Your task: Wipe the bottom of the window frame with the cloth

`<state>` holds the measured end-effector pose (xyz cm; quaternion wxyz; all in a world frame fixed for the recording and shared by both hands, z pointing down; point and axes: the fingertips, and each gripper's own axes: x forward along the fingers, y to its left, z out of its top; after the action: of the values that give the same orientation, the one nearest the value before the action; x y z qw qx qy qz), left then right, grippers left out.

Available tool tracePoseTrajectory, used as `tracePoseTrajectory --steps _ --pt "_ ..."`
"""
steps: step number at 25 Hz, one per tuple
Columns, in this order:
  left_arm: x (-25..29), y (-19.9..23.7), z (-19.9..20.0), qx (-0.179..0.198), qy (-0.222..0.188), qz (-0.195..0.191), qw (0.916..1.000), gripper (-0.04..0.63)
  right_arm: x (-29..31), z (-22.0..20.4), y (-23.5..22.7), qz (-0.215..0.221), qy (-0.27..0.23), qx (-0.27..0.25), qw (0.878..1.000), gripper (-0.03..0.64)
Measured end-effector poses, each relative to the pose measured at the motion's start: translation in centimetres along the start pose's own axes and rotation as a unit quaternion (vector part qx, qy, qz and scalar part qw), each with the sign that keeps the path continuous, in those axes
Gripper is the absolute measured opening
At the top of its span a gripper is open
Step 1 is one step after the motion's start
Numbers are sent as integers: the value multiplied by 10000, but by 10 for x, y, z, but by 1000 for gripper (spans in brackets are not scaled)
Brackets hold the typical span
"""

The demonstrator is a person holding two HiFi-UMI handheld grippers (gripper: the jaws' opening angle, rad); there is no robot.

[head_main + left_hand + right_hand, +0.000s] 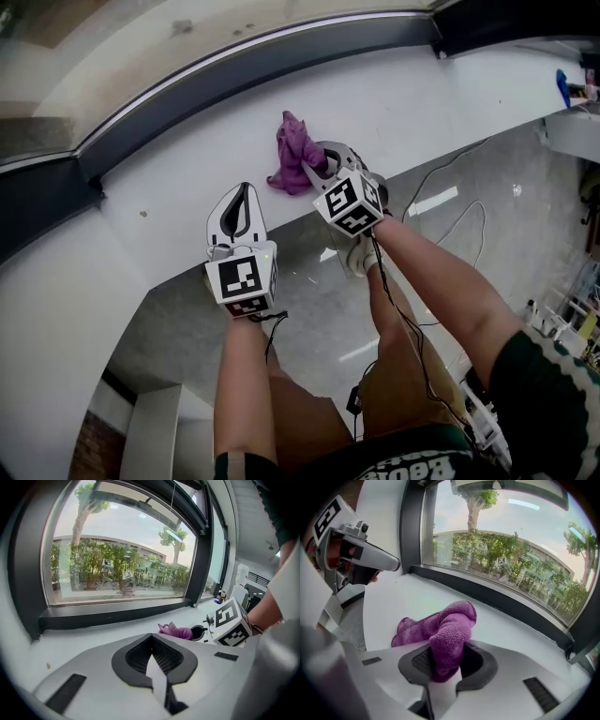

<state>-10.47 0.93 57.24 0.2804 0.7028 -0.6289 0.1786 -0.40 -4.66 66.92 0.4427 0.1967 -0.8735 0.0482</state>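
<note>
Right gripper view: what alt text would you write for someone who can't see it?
A purple cloth is pinched between the jaws of the right tool, trailing onto a white sill. Behind runs the dark window frame, with trees outside; the left tool sits at upper left.

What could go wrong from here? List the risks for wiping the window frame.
1. The right gripper pinches only one fold of the cloth; the rest lies bunched and loose, so it may slip out once dragged.
2. The cloth rests on the white sill, apart from the dark frame; a stroke here would likely miss it.
3. The left gripper, shut and empty, sits close by; a leftward sweep could bump it.
</note>
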Motion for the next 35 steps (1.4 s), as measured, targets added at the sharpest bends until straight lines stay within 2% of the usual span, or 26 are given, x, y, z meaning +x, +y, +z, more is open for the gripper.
tracePoseTrajectory --steps 17,35 --pt "-66 88 -22 -346 -114 609 9975 5 38 65 89 386 -78 -401 9984 101" --pt "-121 144 -40 -552 -143 1053 9928 5 71 126 178 846 -309 -626 9940 101"
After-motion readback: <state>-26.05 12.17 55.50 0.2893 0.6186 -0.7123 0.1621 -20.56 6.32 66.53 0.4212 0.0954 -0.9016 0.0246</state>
